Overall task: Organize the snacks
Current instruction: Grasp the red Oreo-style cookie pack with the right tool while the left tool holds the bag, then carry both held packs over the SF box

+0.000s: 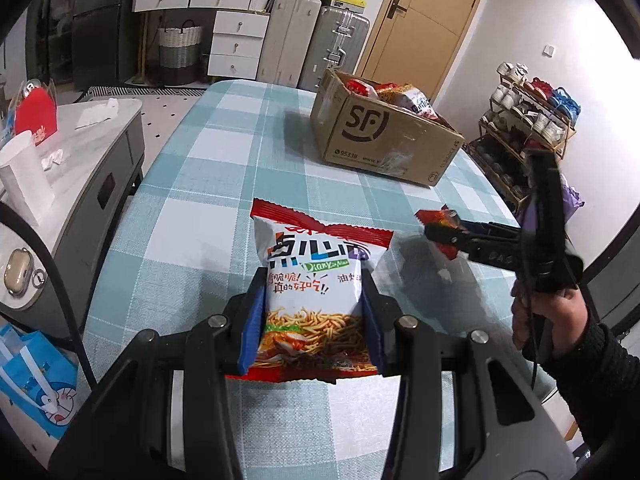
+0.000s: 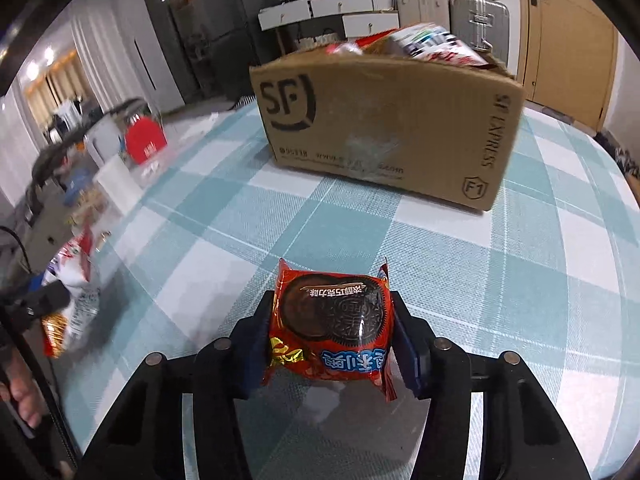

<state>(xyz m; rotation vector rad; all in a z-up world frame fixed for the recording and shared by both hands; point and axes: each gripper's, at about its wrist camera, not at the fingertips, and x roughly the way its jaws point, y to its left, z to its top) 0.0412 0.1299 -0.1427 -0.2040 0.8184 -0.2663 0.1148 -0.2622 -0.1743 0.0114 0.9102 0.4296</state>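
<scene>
My left gripper (image 1: pixel 314 316) is shut on a white and red bag of noodle snacks (image 1: pixel 316 292), held just above the checked tablecloth (image 1: pixel 224 184). My right gripper (image 2: pixel 332 336) is shut on a red Oreo packet (image 2: pixel 332 328), its blue pads pressing both sides. From the left wrist view the right gripper (image 1: pixel 436 232) shows at the right, pinching that Oreo packet (image 1: pixel 436 218). The noodle bag (image 2: pixel 70 300) also appears at the left edge of the right wrist view. A brown SF cardboard box (image 1: pixel 380 136) (image 2: pixel 384 120) holding several snack packs stands farther back on the table.
A grey side cabinet (image 1: pixel 92 168) with a white cup (image 1: pixel 22 176) and red box (image 1: pixel 36 114) stands left of the table. A shoe rack (image 1: pixel 528 128) is at the right. Drawers, suitcases (image 1: pixel 316 44) and a wooden door (image 1: pixel 432 20) line the back wall.
</scene>
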